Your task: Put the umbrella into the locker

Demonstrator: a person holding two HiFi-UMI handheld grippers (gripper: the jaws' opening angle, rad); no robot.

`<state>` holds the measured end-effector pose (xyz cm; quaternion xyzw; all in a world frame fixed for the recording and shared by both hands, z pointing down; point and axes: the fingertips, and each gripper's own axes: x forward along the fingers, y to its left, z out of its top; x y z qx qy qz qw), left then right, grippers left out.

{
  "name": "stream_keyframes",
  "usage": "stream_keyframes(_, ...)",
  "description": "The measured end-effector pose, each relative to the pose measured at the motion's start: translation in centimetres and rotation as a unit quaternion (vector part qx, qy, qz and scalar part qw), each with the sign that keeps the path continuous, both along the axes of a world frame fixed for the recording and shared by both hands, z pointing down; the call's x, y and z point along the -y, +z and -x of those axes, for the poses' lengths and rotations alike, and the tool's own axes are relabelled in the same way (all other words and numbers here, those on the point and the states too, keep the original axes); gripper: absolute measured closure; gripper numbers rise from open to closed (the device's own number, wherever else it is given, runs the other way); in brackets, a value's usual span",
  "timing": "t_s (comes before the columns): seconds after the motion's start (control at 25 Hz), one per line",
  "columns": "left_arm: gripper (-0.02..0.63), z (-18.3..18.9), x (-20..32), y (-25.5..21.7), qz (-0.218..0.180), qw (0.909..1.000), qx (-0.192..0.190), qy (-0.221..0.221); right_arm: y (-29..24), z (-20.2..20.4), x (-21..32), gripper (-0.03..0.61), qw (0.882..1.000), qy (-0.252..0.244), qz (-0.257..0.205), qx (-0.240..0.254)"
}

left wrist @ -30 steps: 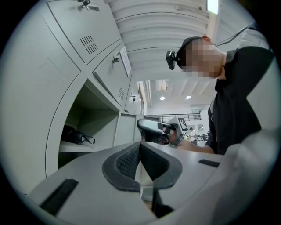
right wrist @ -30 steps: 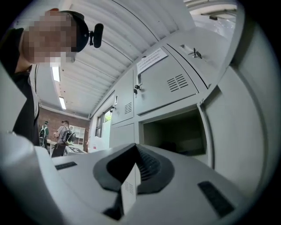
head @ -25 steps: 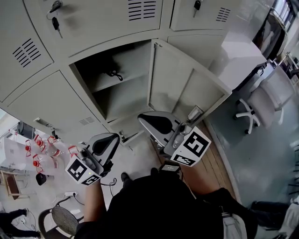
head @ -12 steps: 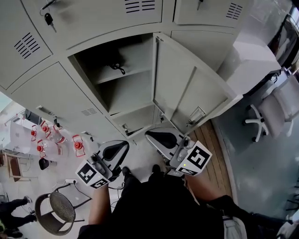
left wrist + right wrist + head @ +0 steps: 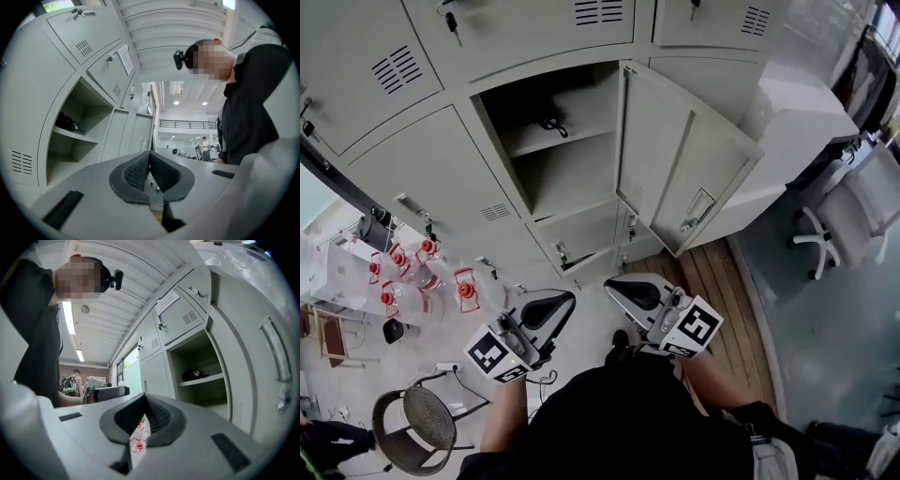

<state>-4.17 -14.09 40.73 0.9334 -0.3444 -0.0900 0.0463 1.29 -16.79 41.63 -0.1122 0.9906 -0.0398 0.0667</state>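
I see the umbrella (image 5: 550, 123) lying flat on the upper shelf inside the open locker (image 5: 574, 180). Its long axis seems to run along the shelf. My left gripper (image 5: 547, 309) and right gripper (image 5: 637, 293) are both closed and hold nothing.

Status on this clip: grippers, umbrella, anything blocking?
Left gripper shut, empty. Right gripper shut, empty. Umbrella lies on the upper shelf of the open locker. Door swung wide, nothing blocking.

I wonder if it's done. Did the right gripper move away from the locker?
Yes. The right gripper has drawn back from the open locker toward the person: earlier it overlapped the door's lower edge, now it lies below it.
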Motion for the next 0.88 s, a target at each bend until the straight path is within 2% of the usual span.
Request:
stream_keyframes(0.16, 0.598, 1.3, -4.3, -0.4, -0.022, 0.9996, -0.017, -0.007, 0.8, 0.8, -4.4, 0.568, 1.0, 0.026, 0.018, 0.001)
stream_keyframes(0.28, 0.598, 2.4, -7.8, -0.4, -0.035, 0.9988, -0.031, -0.016, 1.2, 2.2, -8.0, 0.568, 0.999, 0.018, 0.027, 0.0)
stream_keyframes(0.52, 0.598, 3.7, -14.3, 1.7, -0.013, 0.9992, -0.037, -0.008, 1.4, 3.2, -14.4, 0.568, 1.0, 0.012, 0.01, -0.011)
stream_keyframes(0.76, 0.598, 3.0, -18.1, 3.5, 0.003, 0.9984, -0.051, 0.023, 0.9, 2.9, -16.9, 0.568, 0.999, 0.027, -0.004, -0.026)
stream_keyframes(0.88, 0.598, 2.5, -18.9, 4.7, 0.002, 0.9982, -0.059, 0.011, 0.7, 2.6, -17.4, 0.568, 0.999, 0.026, -0.005, -0.025)
